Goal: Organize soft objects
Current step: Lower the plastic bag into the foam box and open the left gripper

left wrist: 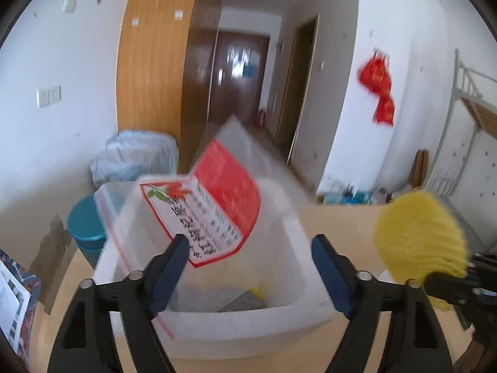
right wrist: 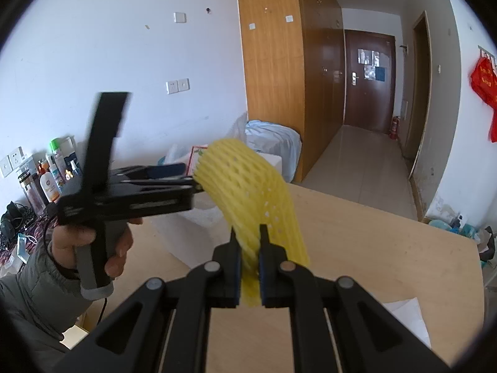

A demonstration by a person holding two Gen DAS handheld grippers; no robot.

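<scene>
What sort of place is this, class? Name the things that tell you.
Probably a dormitory or small flat: a tall wooden wardrobe, a corridor to a dark entrance door, a metal bunk bed, and toiletry bottles against the wall.

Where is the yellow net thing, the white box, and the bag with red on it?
yellow foam net [right wrist: 264,192]: right wrist view, its curved middle.
white foam box [left wrist: 248,326]: left wrist view, near wall.
red-labelled plastic bag [left wrist: 223,199]: left wrist view, red label.
</scene>
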